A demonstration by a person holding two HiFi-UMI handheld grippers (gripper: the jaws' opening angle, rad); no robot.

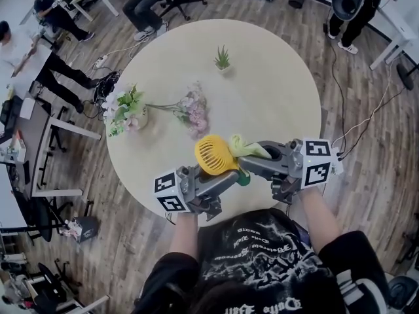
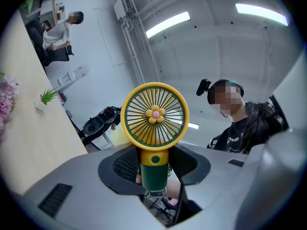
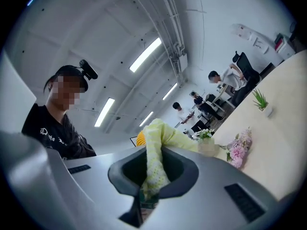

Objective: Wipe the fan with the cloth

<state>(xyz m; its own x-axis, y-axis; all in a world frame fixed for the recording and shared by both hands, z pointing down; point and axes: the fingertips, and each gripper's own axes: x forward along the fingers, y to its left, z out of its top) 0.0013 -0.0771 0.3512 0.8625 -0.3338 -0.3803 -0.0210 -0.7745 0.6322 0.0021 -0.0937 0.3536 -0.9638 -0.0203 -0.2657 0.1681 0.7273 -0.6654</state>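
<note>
My left gripper (image 1: 230,177): clamped on fan (image 1: 214,154) handle, over table (image 1: 281,90) near edge | My right gripper (image 1: 256,159): clamped on cloth (image 1: 247,147), just beside fan head | Farther off: flowers (image 1: 194,112), plant (image 1: 222,59)

Head view is looking steeply down from the head of the person (image 1: 262,260) onto the round table (image 1: 275,90), well above it. Left gripper view is riding close behind its jaws, tilting up past the fan (image 2: 154,119) toward the ceiling lights (image 2: 168,24) and that person. Right gripper view is angling up likewise, past the cloth (image 3: 156,152). All three are sharing the table, pink flowers (image 1: 194,110) and potted plant (image 1: 222,59).
</note>
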